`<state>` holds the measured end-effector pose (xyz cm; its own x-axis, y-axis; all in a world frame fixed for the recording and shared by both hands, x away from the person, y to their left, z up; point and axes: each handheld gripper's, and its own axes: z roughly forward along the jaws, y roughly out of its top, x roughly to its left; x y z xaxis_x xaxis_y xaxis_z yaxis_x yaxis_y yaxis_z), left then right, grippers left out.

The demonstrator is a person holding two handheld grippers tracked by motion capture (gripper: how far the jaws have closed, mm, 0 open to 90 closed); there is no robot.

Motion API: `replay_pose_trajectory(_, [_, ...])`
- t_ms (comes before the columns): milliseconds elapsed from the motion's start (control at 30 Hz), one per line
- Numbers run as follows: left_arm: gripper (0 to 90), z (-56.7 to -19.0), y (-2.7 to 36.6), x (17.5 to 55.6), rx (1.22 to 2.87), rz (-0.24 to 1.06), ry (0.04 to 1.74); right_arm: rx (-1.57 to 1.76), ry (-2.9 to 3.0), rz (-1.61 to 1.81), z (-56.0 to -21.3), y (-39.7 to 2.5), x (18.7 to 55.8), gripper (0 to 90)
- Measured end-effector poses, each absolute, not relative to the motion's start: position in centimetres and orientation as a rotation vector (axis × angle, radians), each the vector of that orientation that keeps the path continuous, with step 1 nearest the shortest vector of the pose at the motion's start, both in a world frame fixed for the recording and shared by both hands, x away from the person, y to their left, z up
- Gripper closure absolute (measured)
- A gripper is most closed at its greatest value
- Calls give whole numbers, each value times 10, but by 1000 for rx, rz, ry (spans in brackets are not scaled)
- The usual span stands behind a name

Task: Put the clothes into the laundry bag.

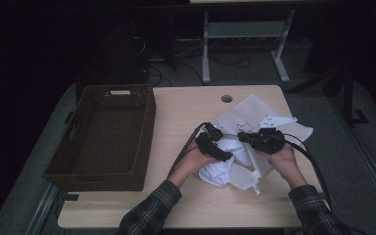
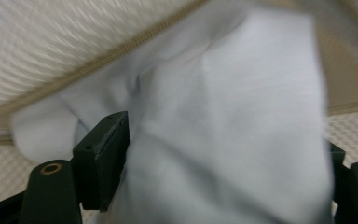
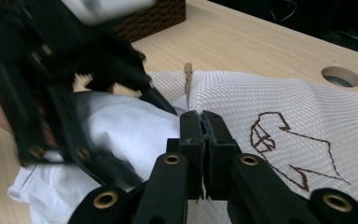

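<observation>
A white mesh bag (image 1: 254, 115) with a beige zipper (image 2: 107, 60) and brown stitching (image 3: 284, 140) lies on the right half of the table. A crumpled white garment (image 1: 218, 169) sits at its mouth. My left gripper (image 1: 226, 155) is pushed into the garment (image 2: 223, 116); its jaws stand wide apart with cloth bulging between them. My right gripper (image 1: 241, 137) is shut on the bag's edge beside the zipper end (image 3: 187, 74). In the right gripper view its jaws (image 3: 200, 119) meet on the mesh (image 3: 261, 93), with the garment (image 3: 121, 126) just to their left.
A dark woven basket (image 1: 149, 117) stands at the left of the wooden table (image 1: 181, 107), with nothing in it. A round cable hole (image 1: 226, 98) is near the far edge. Desk legs and cables fill the dark floor beyond.
</observation>
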<state>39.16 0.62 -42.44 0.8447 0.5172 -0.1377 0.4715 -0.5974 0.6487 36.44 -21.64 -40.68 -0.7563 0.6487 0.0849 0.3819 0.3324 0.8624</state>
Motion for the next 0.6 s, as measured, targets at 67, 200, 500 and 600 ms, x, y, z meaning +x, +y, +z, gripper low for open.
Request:
replay_pose_trajectory(67, [211,-420,9,390,2289,77,715,930,2323,1392,-407,-217,364,868])
replay_pose_trajectory(200, [205,-401,21,380,2259,77,683,933,2324,1391,-407,-218,365,866])
replay_pose_trajectory(500, [207,-393,39,336,2274,32,592,940,2333,1386,-409,-217,365,866])
replay_pose_trajectory(600, [206,-399,37,328,2298,33,569,941,2334,1386,-409,-216,365,866])
